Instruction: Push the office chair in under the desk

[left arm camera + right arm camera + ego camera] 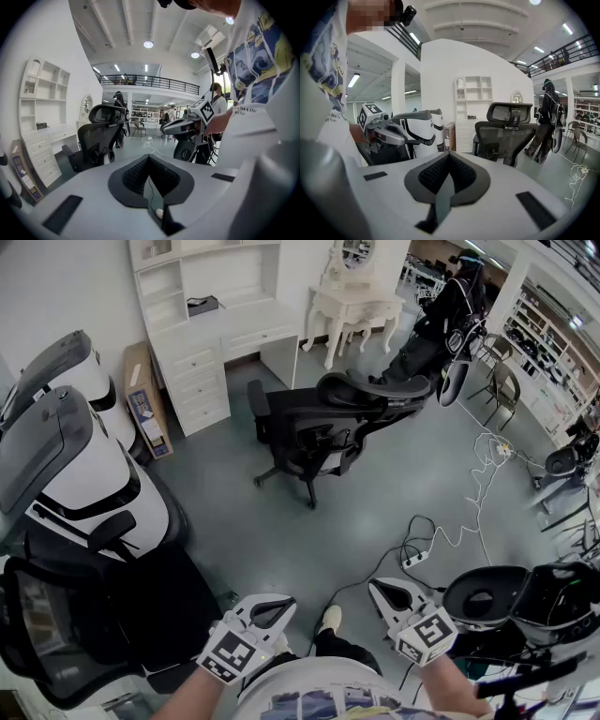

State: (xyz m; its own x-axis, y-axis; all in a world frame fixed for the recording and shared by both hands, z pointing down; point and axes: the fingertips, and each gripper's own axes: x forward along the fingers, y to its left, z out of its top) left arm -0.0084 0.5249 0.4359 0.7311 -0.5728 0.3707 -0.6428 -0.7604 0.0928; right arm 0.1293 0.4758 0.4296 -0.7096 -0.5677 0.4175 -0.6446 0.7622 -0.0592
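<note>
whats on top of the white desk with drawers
On the white desk with drawers stand a white open shelf unit and one small dark object, too small to identify. The shelf unit's own walls hide parts of its compartments.

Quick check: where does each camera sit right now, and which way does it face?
Head view: on the person's head, steeply down at office chair, desk; left gripper, right gripper, shirt show.
Left gripper view: on left gripper, facing office chair; right gripper, shirt show.
Right gripper view: on right gripper, facing office chair, desk; left gripper shows.
Shared: all three see the office chair.
</note>
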